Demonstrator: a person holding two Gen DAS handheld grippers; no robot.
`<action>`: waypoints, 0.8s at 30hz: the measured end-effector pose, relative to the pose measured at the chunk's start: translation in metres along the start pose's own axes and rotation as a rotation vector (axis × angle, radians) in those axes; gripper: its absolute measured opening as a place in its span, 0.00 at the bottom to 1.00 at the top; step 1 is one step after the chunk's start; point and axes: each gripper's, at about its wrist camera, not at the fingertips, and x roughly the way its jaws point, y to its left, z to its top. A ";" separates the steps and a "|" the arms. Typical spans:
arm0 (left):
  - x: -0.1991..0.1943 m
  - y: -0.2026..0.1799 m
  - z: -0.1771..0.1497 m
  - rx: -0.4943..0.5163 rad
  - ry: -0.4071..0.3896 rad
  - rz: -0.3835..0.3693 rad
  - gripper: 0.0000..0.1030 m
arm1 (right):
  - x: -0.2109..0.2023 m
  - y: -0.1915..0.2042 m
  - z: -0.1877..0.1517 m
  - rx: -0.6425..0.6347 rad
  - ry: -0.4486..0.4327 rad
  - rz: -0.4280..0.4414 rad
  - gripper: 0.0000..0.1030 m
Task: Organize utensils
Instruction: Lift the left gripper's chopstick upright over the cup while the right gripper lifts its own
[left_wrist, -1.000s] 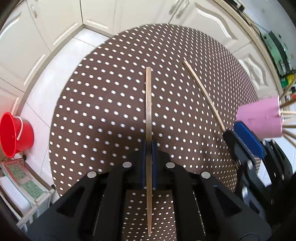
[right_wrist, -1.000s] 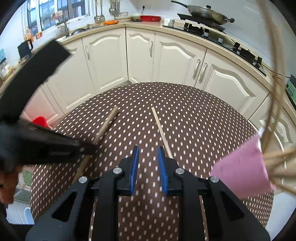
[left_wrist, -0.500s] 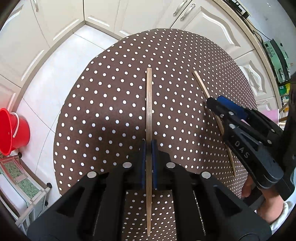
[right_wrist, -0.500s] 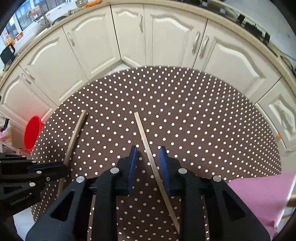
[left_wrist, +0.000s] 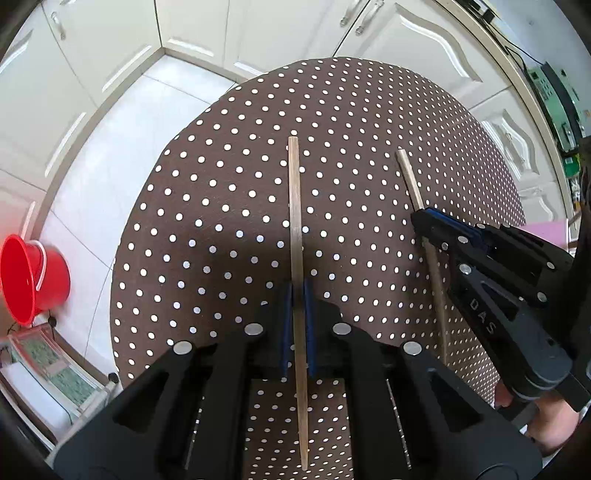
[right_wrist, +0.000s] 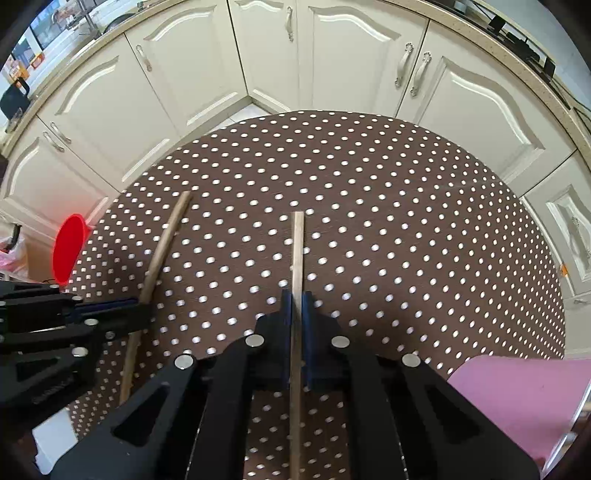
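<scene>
Two chopsticks (left_wrist: 295, 221) (right_wrist: 297, 258), one clamped in each gripper's (left_wrist: 298, 295) (right_wrist: 296, 301) fingers, over dotted table (left_wrist: 221, 221).

**Round table under a spotted cloth**

We see a round table (right_wrist: 406, 229) covered in brown cloth with white dots. Two wooden chopsticks (left_wrist: 294, 206) (left_wrist: 410, 181) appear on it, well apart; a pink holder (right_wrist: 517, 402) sits at its right edge.

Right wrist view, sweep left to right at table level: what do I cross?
Red bucket → left gripper → its chopstick → right gripper and its chopstick → pink holder.
</scene>
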 end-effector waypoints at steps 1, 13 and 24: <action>0.000 0.000 0.000 0.001 0.000 -0.005 0.07 | -0.002 0.002 -0.001 0.005 -0.005 0.008 0.04; -0.047 -0.020 -0.011 0.062 -0.100 -0.109 0.07 | -0.070 0.018 -0.007 0.043 -0.160 0.083 0.04; -0.117 -0.040 -0.025 0.162 -0.231 -0.151 0.06 | -0.158 0.034 -0.029 0.073 -0.387 0.074 0.04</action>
